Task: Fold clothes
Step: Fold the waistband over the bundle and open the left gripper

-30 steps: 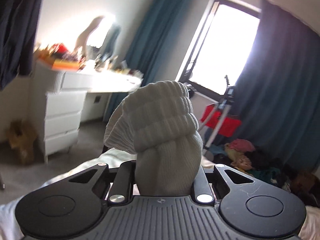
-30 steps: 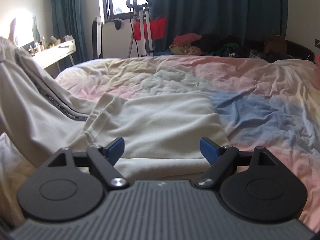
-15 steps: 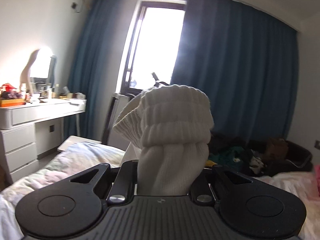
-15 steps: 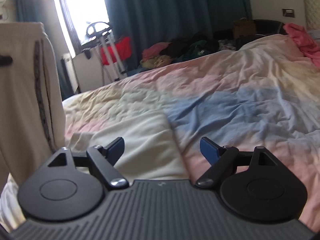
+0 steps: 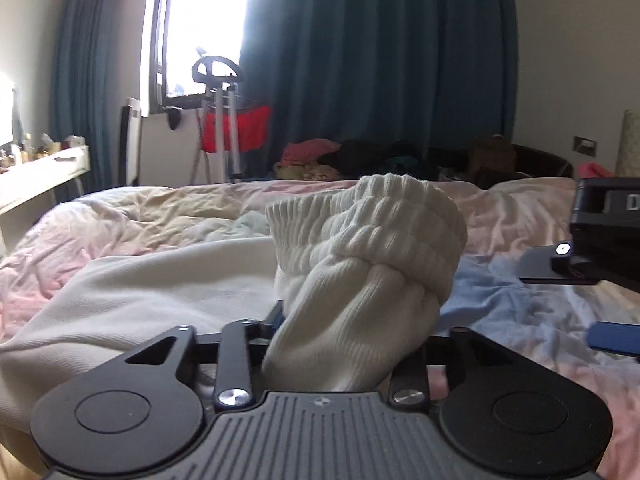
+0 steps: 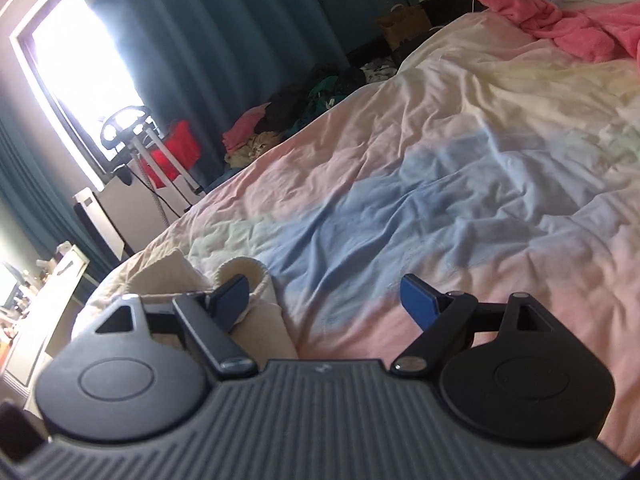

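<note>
My left gripper [image 5: 344, 332] is shut on the ribbed cuff [image 5: 368, 248] of a cream garment and holds it low over the bed. The rest of the cream garment [image 5: 152, 280] lies spread on the bed to the left. My right gripper [image 6: 326, 300] is open and empty above the bedspread; its blue fingertips [image 6: 416, 300] stand wide apart. The cuff [image 6: 244, 276] shows just behind its left finger. The right gripper also shows at the right edge of the left wrist view [image 5: 600, 240].
The pastel pink, blue and yellow bedspread [image 6: 440, 168] covers the bed. A pink garment [image 6: 572, 24] lies at the far head end. A clothes pile [image 5: 360, 156], a stand with red cloth [image 5: 232, 128] and a dresser [image 5: 36, 172] stand beyond the bed.
My left gripper has come down from high in the air to just above the bed, still holding the cuff. My right gripper has swung right and tilted, still open.
</note>
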Action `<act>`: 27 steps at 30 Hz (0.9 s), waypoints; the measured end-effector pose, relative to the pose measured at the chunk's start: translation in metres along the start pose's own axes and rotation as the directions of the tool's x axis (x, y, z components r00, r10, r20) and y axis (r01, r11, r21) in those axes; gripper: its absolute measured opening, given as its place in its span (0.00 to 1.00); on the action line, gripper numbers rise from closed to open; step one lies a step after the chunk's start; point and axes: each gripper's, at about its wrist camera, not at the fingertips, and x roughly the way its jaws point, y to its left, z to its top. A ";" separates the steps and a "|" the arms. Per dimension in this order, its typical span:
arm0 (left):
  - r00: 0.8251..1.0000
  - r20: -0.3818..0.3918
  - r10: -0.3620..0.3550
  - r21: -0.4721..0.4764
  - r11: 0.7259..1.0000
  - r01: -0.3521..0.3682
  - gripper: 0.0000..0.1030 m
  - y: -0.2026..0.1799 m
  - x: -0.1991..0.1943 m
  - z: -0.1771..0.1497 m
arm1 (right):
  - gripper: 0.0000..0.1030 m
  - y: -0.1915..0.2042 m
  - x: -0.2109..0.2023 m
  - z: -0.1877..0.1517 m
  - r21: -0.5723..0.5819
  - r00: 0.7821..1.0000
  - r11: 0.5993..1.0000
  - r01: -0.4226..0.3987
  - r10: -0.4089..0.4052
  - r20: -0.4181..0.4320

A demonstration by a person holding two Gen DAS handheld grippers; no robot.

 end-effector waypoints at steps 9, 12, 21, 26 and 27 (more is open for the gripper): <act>0.984 -0.095 -0.148 0.130 0.979 0.159 0.96 0.086 -0.033 -0.024 | 0.83 0.001 -0.006 -0.002 0.111 0.963 0.958 -0.265 0.269 -0.020; 0.986 -0.086 -0.140 0.138 0.979 0.151 0.98 0.117 -0.057 -0.024 | 0.83 0.006 -0.005 -0.006 0.103 0.962 0.960 -0.262 0.268 -0.048; 0.999 0.038 -0.019 0.075 0.997 0.016 0.99 0.178 -0.107 -0.003 | 0.83 0.017 0.006 -0.019 0.084 0.964 0.970 -0.228 0.237 -0.122; 0.998 0.067 0.004 -0.020 1.000 -0.003 1.00 0.204 -0.122 -0.009 | 0.83 0.027 0.014 -0.022 0.066 0.964 0.972 -0.225 0.232 -0.133; 0.998 0.066 0.008 -0.031 0.999 -0.006 1.00 0.210 -0.122 -0.010 | 0.83 0.032 0.018 -0.022 0.054 0.964 0.974 -0.220 0.225 -0.141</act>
